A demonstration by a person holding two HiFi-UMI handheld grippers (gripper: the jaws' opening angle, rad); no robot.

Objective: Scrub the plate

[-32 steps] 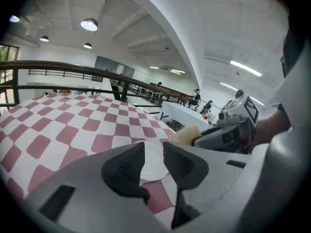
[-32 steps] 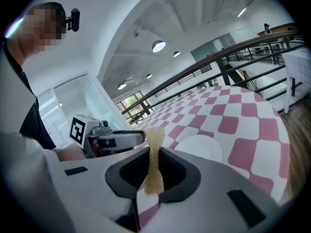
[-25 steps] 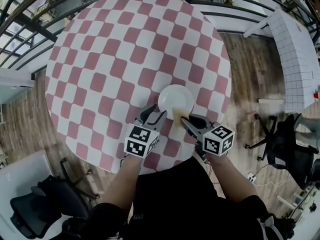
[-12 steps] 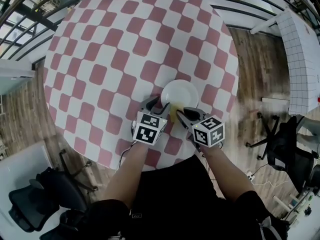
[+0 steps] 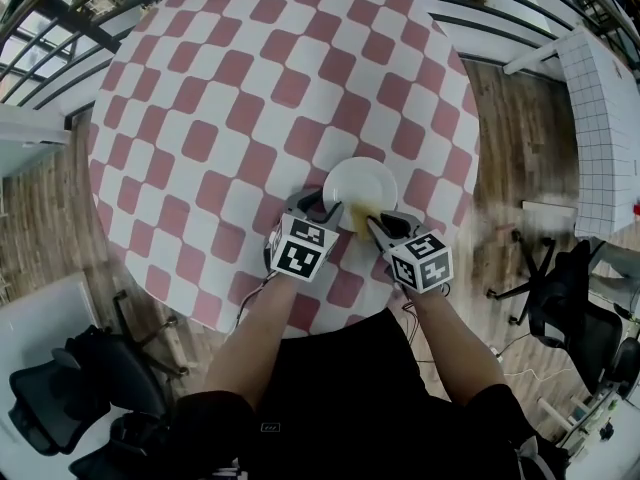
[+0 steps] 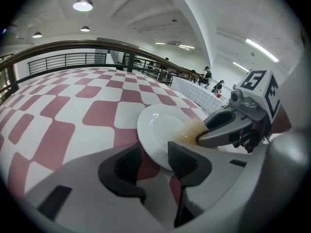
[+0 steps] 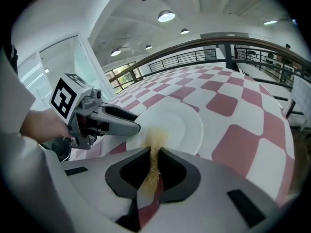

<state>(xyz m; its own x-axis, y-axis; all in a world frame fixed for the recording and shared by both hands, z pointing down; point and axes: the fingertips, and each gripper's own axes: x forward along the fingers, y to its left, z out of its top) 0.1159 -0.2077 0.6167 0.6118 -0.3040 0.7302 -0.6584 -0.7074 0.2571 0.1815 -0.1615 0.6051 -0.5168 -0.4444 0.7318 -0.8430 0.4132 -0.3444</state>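
A white plate (image 5: 362, 186) lies on the pink-and-white checked table (image 5: 200, 118), near its front edge. My left gripper (image 5: 318, 206) stands open at the plate's left rim. The rim (image 6: 151, 144) passes between its jaws without being pinched. My right gripper (image 5: 372, 224) is shut on a thin yellow sponge (image 7: 153, 166). The sponge's tip rests on the near side of the plate (image 7: 170, 120), which shows a brownish smear (image 6: 192, 130). In the left gripper view the right gripper (image 6: 228, 130) reaches in from the right.
The round table's front edge (image 5: 330, 330) is just behind the grippers. A dark railing (image 5: 60, 8) curves round the far side. On the wooden floor stand office chairs (image 5: 560, 298) at the right and another (image 5: 60, 408) at the lower left. A white gridded table (image 5: 605, 118) is at the right.
My left gripper has moved forward to the plate, and the rim now sits between its jaws. The right gripper has kept the sponge at the plate's near edge.
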